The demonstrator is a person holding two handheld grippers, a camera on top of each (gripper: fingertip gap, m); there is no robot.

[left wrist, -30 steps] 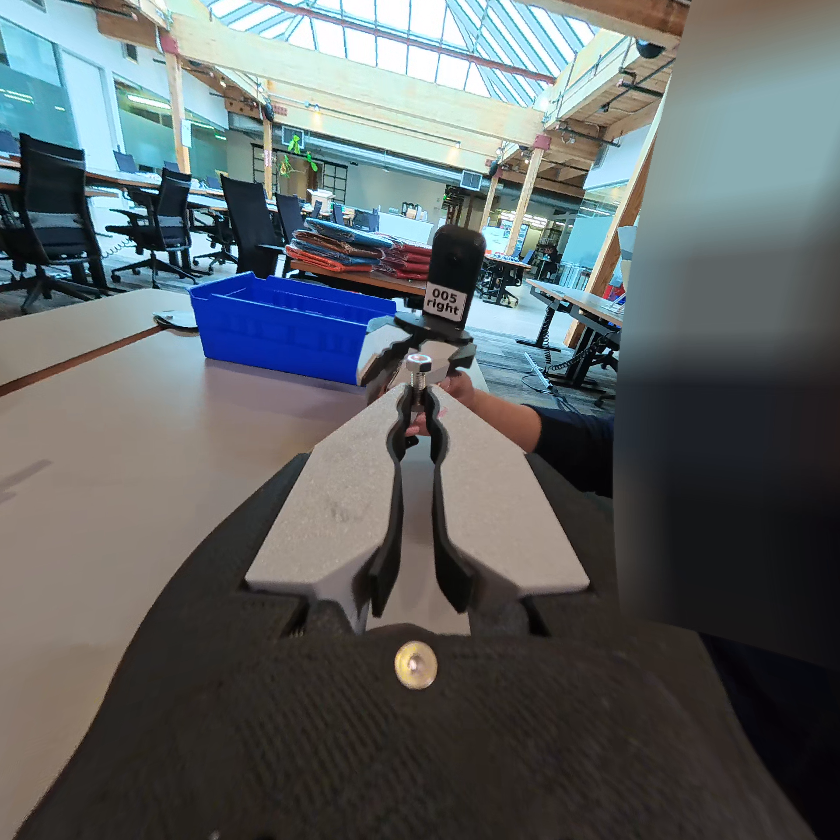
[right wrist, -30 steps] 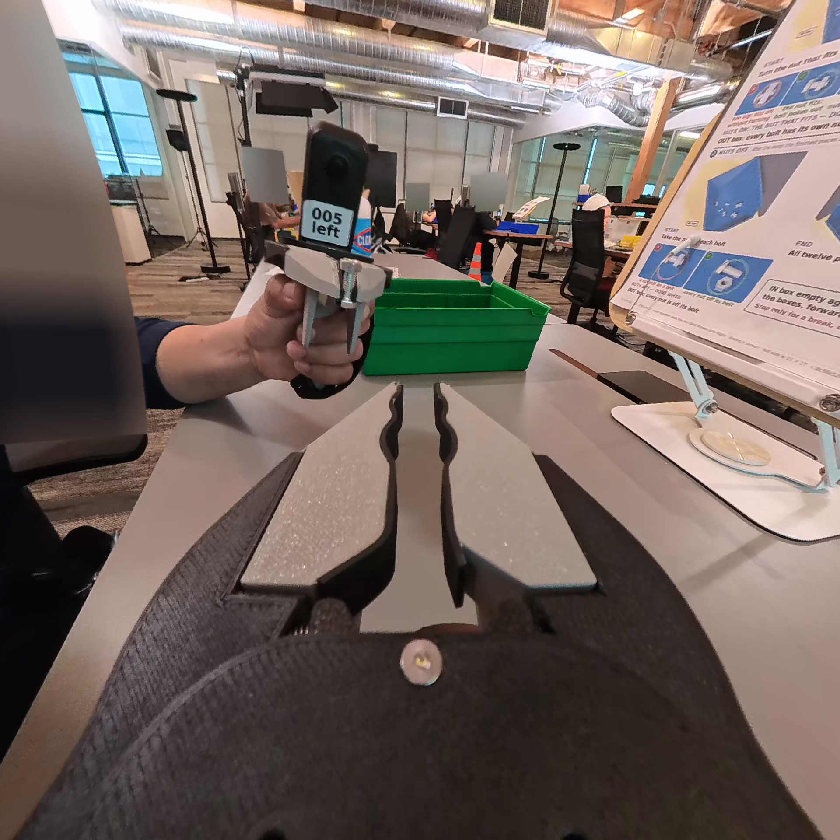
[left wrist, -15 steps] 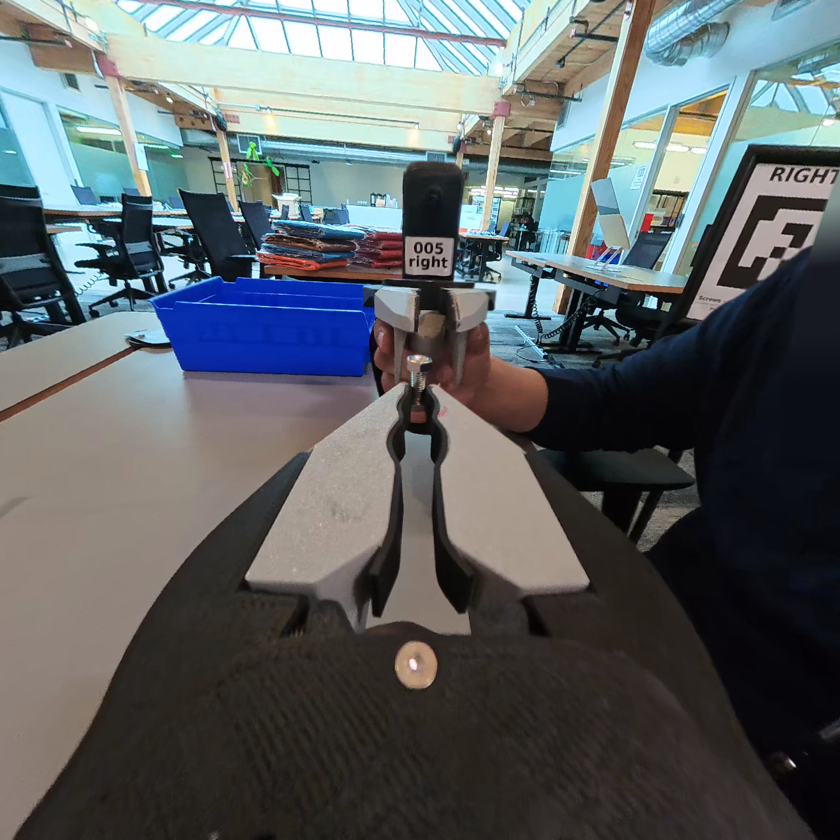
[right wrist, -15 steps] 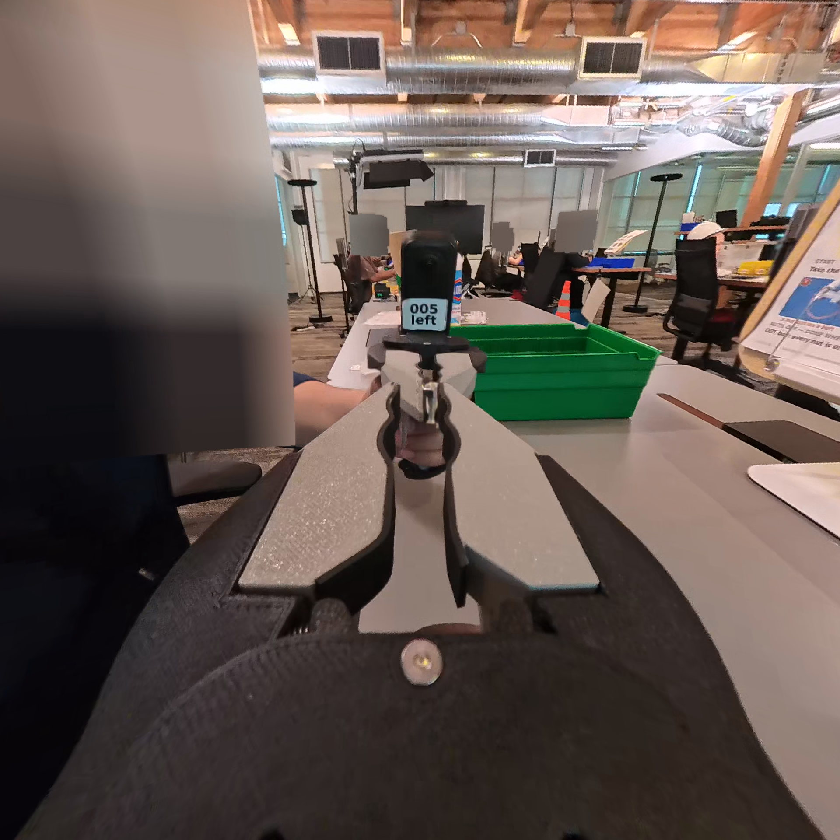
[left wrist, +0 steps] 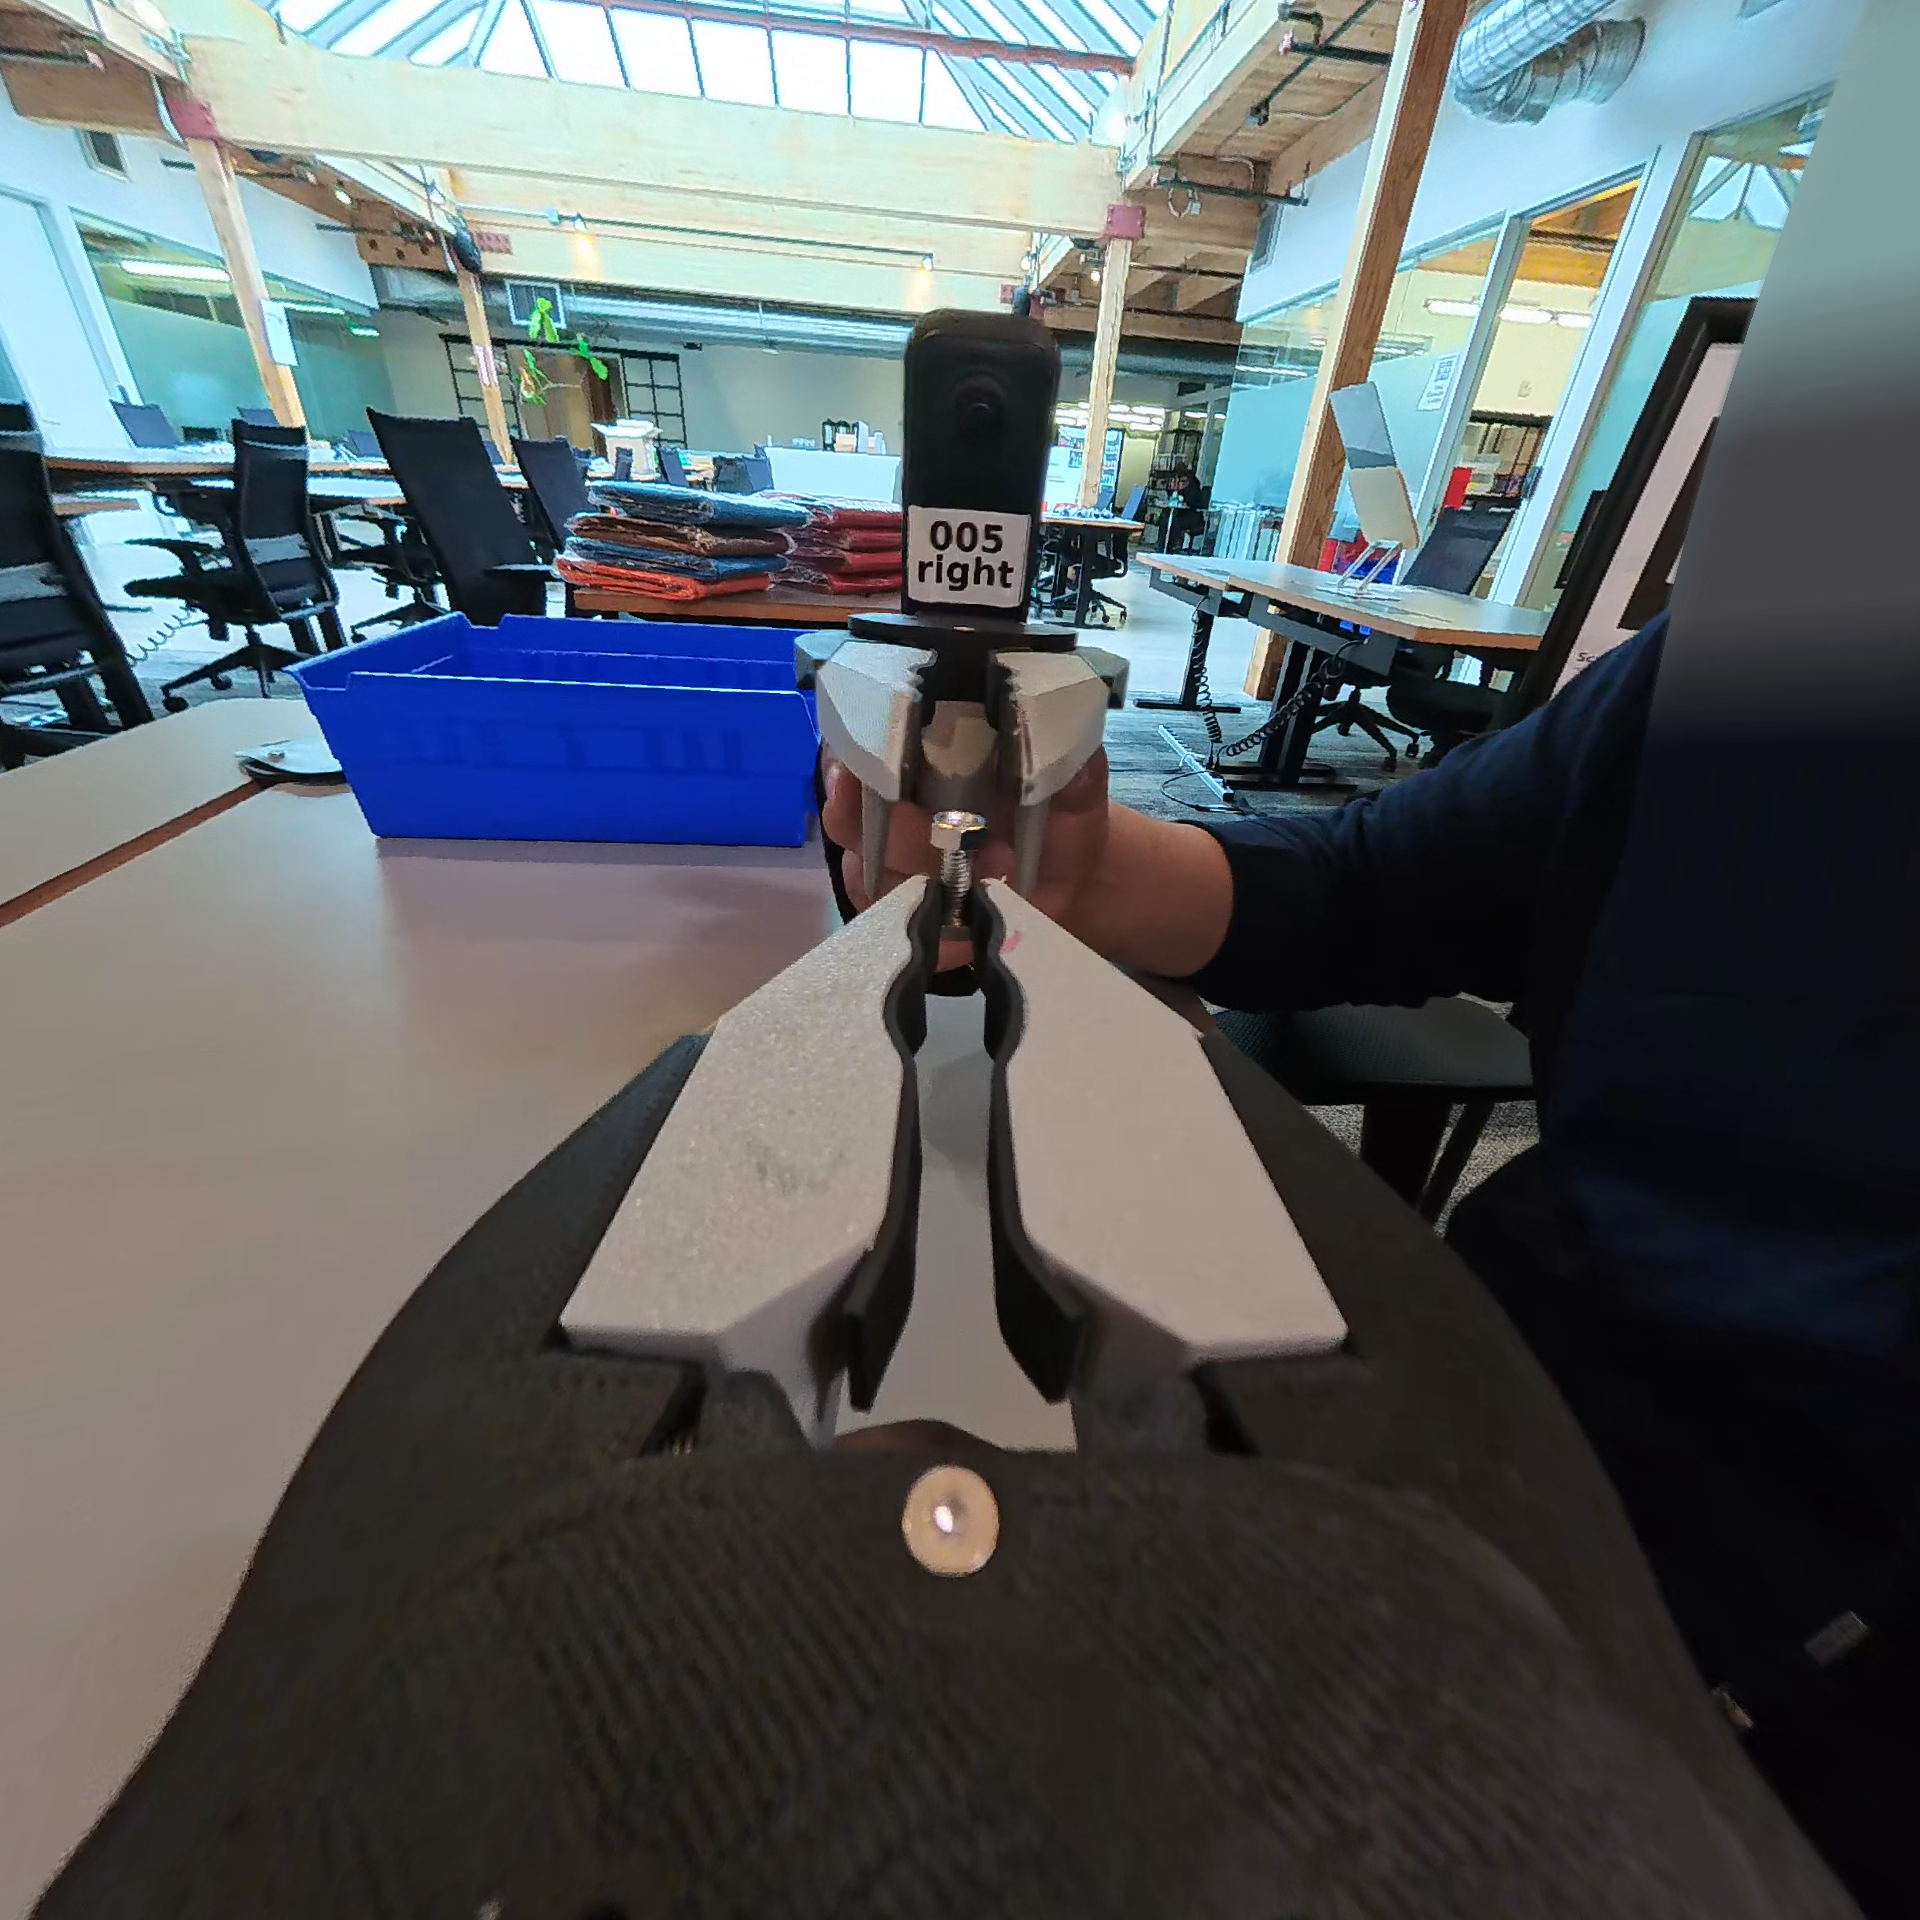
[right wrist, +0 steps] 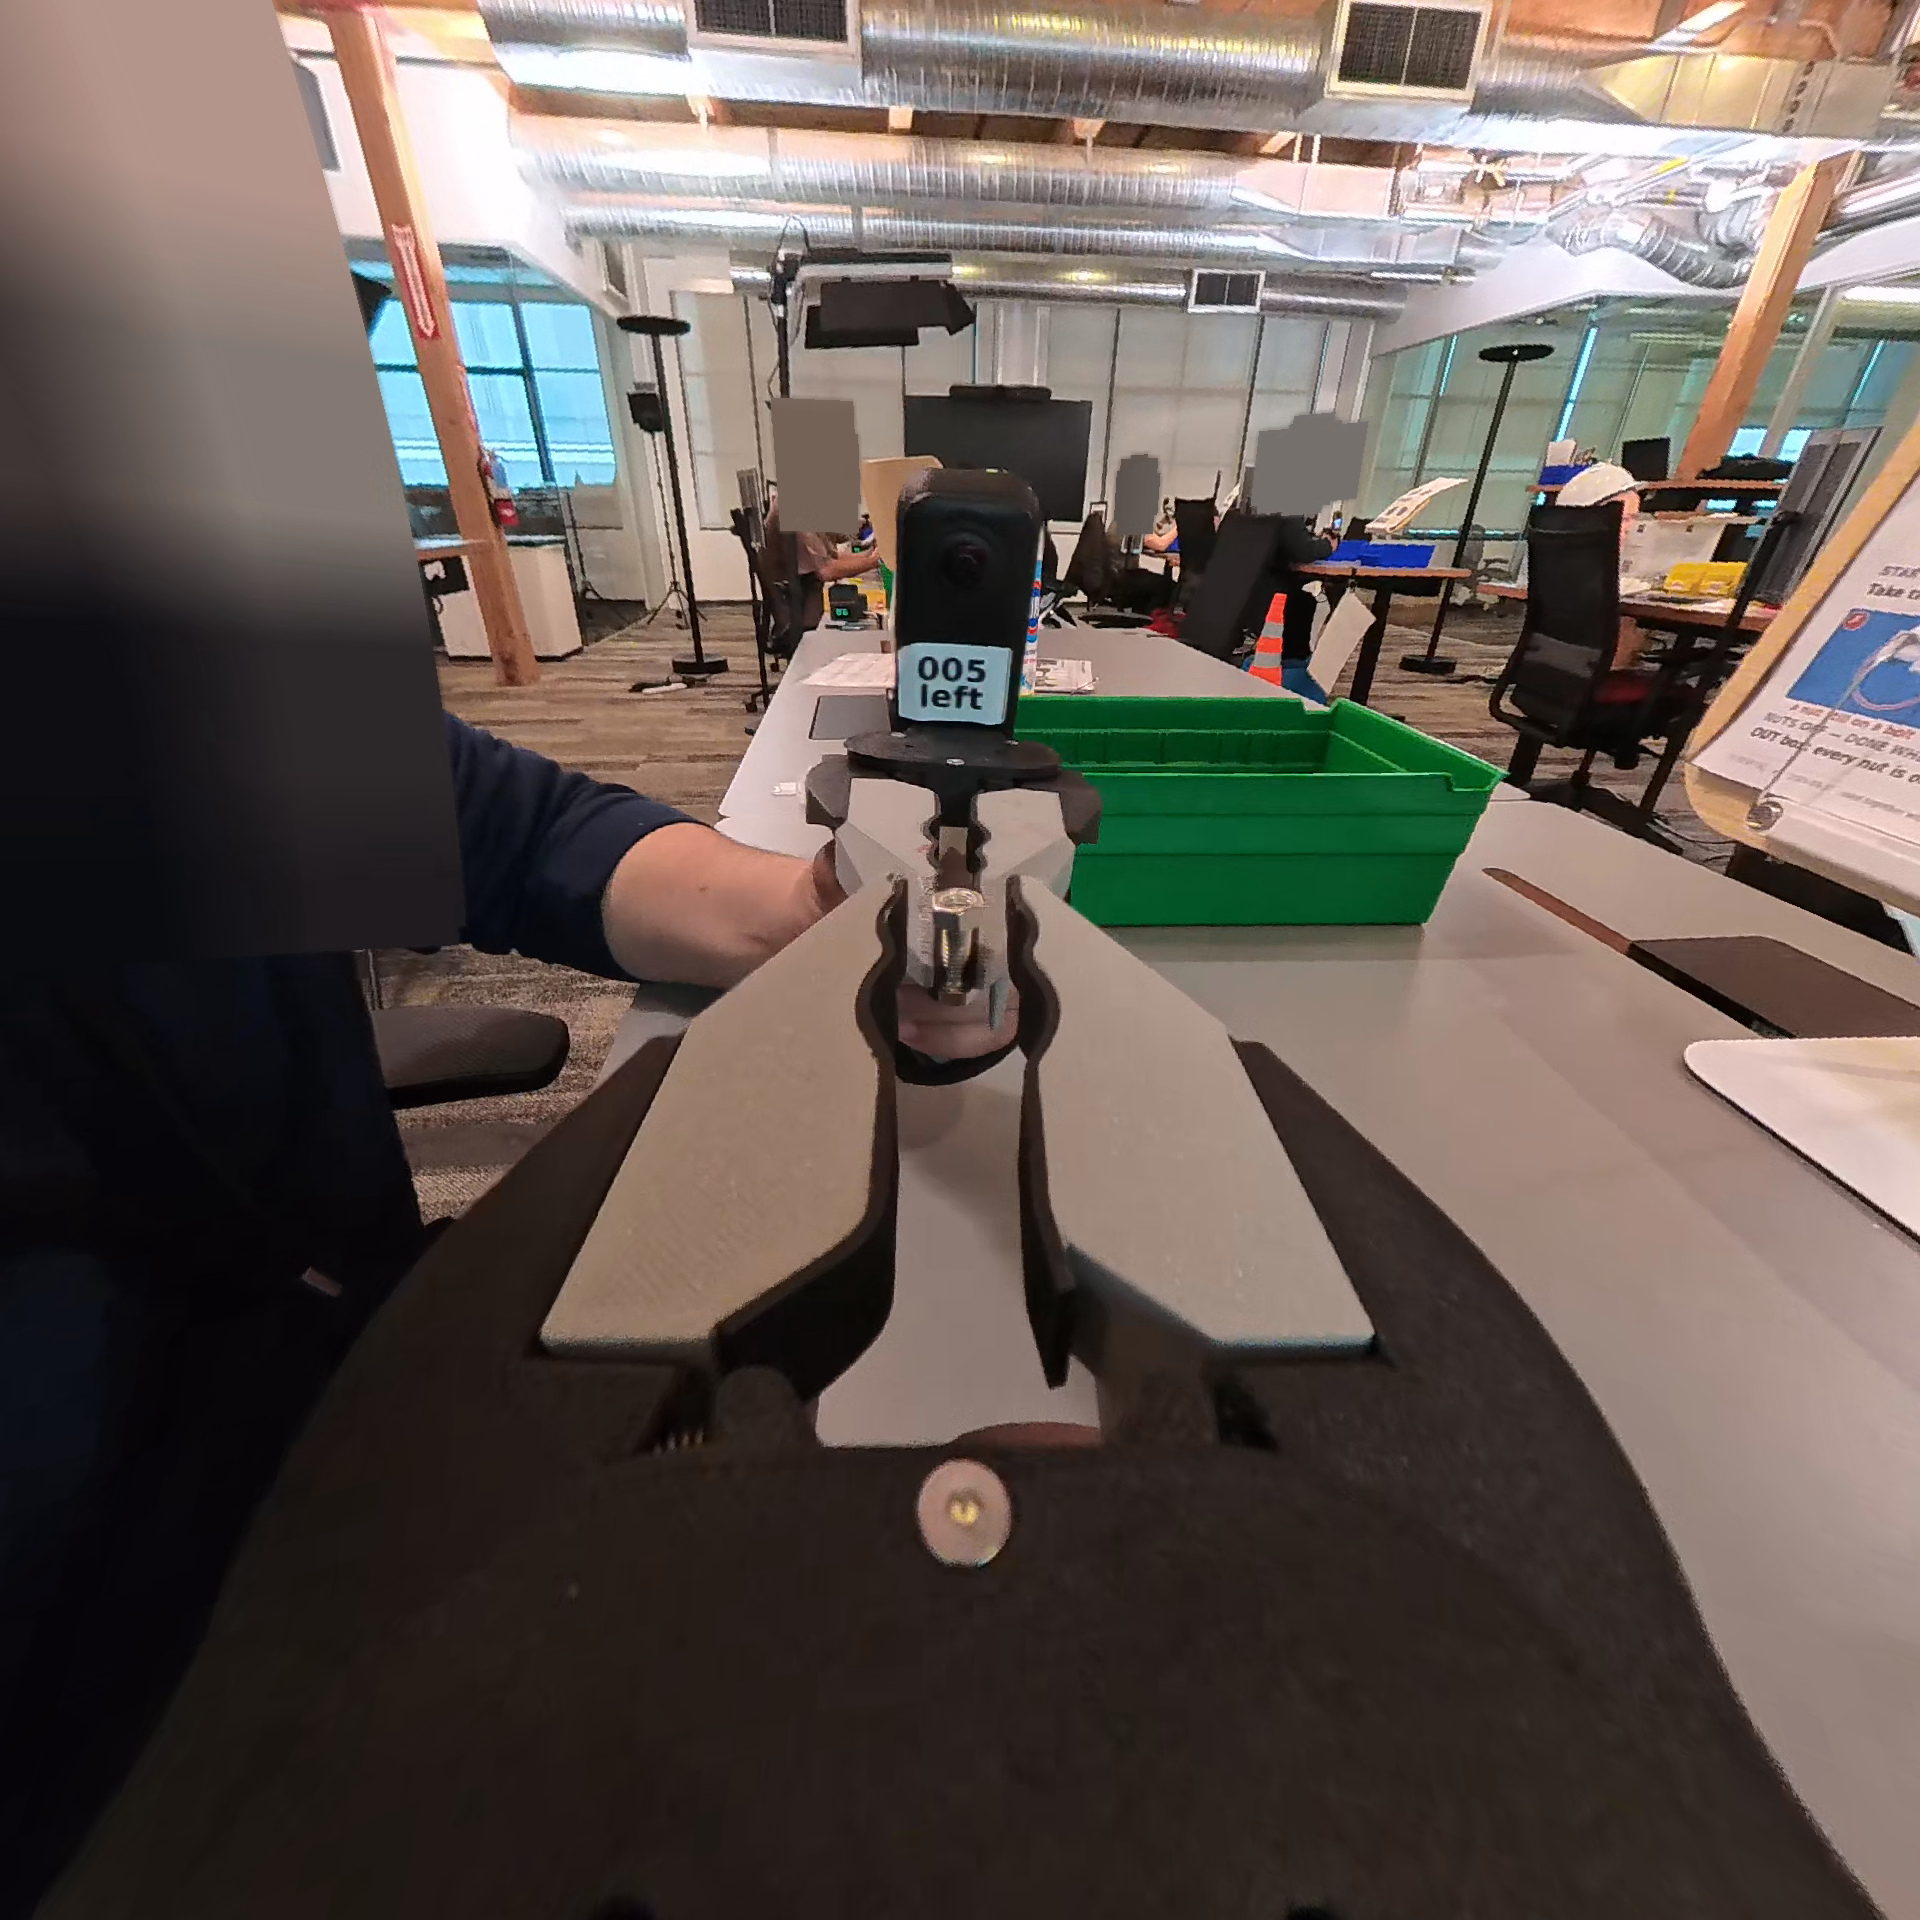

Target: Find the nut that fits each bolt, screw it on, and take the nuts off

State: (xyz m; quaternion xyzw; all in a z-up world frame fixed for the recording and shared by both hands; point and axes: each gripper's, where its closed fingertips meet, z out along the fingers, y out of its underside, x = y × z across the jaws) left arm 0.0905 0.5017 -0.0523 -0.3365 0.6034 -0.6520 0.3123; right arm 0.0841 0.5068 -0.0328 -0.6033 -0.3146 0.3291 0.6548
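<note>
My left gripper (left wrist: 956,909) is shut on the lower end of a silver bolt (left wrist: 956,883), which it holds upright above the table. A silver hex nut (left wrist: 958,831) sits at the top of the bolt's thread. My right gripper (right wrist: 954,899) faces the left one and is open. The nut (right wrist: 954,916) stands between its fingertips (right wrist: 891,914) with a gap on each side, so no pad presses on it. In the left wrist view the right gripper's fingers (left wrist: 876,831) flank the nut. The left gripper (right wrist: 951,982) and bolt (right wrist: 951,961) also show in the right wrist view.
A blue bin (left wrist: 582,748) stands on the grey table (left wrist: 312,1039) behind the grippers. A green bin (right wrist: 1247,821) stands on the other side. An instruction board (right wrist: 1829,675) on a white base (right wrist: 1818,1101) is at the right, beside a dark flat plate (right wrist: 1766,987). The tips of both grippers are at nearly the same place.
The two grippers swung to face each other and closed the distance. The right gripper's jaws opened wider and now straddle the nut on the bolt. The left stayed shut on the bolt.
</note>
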